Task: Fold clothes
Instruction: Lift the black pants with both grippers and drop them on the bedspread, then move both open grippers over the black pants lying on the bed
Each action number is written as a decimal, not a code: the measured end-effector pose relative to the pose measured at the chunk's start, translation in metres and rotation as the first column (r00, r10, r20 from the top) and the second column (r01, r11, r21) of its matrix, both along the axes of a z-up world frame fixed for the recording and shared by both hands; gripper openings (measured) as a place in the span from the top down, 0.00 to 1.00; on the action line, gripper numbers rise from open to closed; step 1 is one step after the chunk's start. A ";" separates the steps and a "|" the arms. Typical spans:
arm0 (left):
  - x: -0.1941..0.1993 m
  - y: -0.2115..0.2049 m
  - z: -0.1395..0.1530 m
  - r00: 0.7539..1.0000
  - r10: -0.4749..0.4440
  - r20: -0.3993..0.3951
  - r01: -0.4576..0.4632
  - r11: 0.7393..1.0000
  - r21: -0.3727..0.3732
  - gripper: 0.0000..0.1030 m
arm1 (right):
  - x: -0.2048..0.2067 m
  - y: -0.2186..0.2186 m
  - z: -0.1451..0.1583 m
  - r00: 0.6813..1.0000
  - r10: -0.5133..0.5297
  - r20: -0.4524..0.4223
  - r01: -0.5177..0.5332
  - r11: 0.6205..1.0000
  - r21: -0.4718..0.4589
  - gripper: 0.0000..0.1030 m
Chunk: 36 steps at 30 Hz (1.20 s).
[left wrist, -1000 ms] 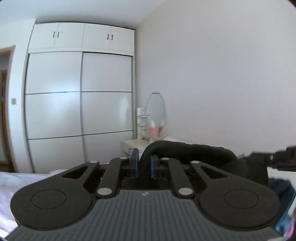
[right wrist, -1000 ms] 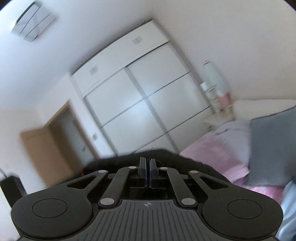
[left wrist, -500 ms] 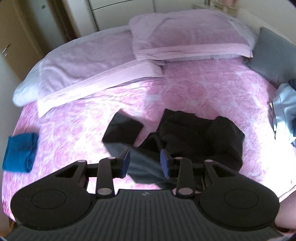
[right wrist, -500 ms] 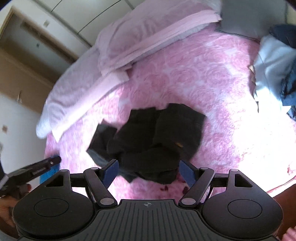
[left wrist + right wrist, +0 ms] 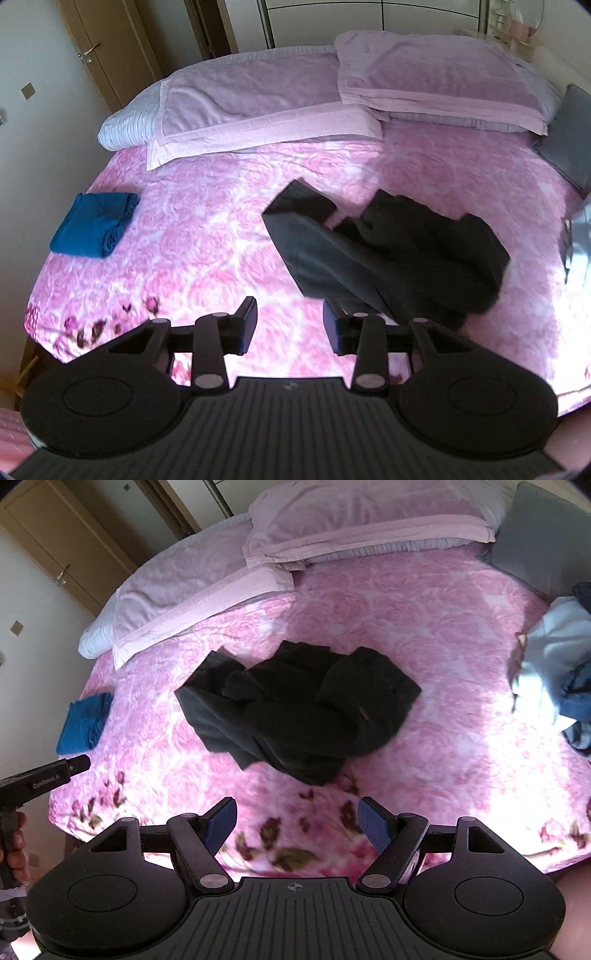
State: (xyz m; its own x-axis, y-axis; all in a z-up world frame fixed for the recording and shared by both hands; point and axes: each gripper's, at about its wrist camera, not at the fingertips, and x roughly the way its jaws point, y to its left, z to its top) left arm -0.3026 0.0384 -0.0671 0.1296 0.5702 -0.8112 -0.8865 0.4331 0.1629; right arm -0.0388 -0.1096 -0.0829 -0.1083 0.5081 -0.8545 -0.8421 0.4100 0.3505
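Black garment (image 5: 295, 709), soft matte cloth, crumpled in an irregular heap with overlapping folds; lies mid-bed on the pink rose-quilted bedspread (image 5: 424, 635), nearer the foot edge than the pillows. Blue folded garment (image 5: 94, 229), neat flat rectangle, near the left edge of the bed. Pale blue and denim clothes pile (image 5: 554, 679), loose, at the right edge. Two lilac pillows (image 5: 258, 99), smooth with flat borders, along the head edge. Left gripper (image 5: 290, 326): jaws spread apart, empty, above the foot edge just beside the black garment. Right gripper (image 5: 297, 821): jaws wide, empty, touching nothing.
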 end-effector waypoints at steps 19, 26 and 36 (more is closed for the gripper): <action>-0.033 -0.144 0.001 0.997 0.060 -0.042 -0.060 0.998 -0.003 0.56 | -0.045 -0.093 -0.014 0.990 0.132 0.048 -0.131 0.991 -0.022 0.27; -0.042 -0.150 0.007 0.996 0.076 -0.035 -0.076 0.997 0.017 0.55 | -0.053 -0.089 -0.011 0.986 0.160 0.045 -0.160 0.987 -0.004 0.27; -0.046 -0.104 0.002 0.998 0.051 -0.033 -0.051 0.999 0.008 0.54 | -0.056 -0.064 -0.011 0.989 0.139 0.049 -0.139 0.990 0.001 0.27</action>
